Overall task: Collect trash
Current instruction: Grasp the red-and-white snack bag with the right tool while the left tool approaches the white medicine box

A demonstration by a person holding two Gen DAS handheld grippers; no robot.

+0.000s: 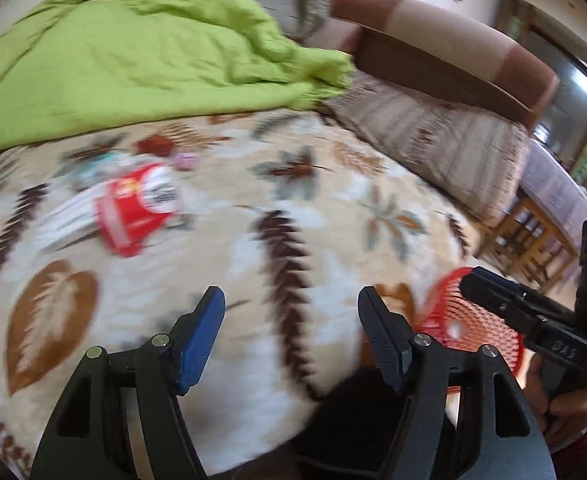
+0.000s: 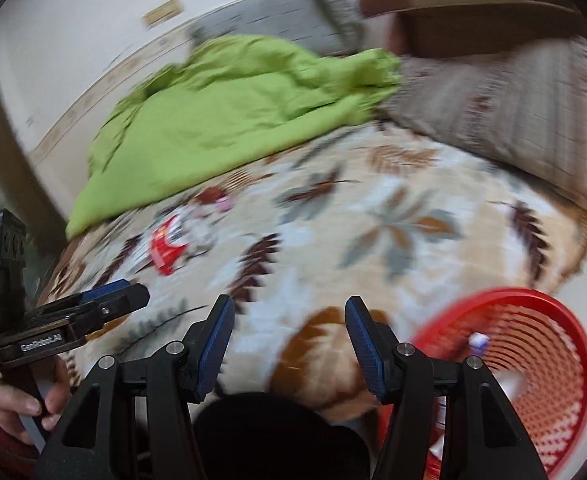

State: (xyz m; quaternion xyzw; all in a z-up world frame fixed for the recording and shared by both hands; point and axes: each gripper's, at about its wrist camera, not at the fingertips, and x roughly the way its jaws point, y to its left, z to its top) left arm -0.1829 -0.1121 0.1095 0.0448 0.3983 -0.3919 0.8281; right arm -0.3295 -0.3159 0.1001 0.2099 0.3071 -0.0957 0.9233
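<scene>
My two claws hang over a bed spread with a leaf-patterned blanket (image 1: 301, 216), both blurred by motion. My left claw (image 1: 291, 336) stands released, its two blue-padded fingers well apart with nothing between them; my right claw (image 2: 289, 340) is likewise spread wide and empty. Each claw shows in the other's camera: the right one at the right edge of the left wrist view, gripped by my right hand (image 1: 557, 396), the left one at the left edge of the right wrist view, gripped by my left hand (image 2: 25, 400) in a dark red sleeve.

The trash lies on the blanket, far from both claws, just below the edge of one crumpled green cover (image 1: 141, 56). I count one red-and-white wrapper (image 1: 137, 204), one small pink scrap (image 1: 185, 160) beyond it, and what may be a third, pale teal piece (image 1: 97, 168) beside the wrapper, though the blur keeps me from being sure.

One red mesh basket (image 2: 565, 344) sits off the near right corner of the bed, just right of my right claw, with one small white-and-purple scrap (image 2: 478, 340) inside it. One grey-brown patterned cushion (image 1: 433, 136) leans against the brown sofa back (image 1: 445, 40) on the far side.
</scene>
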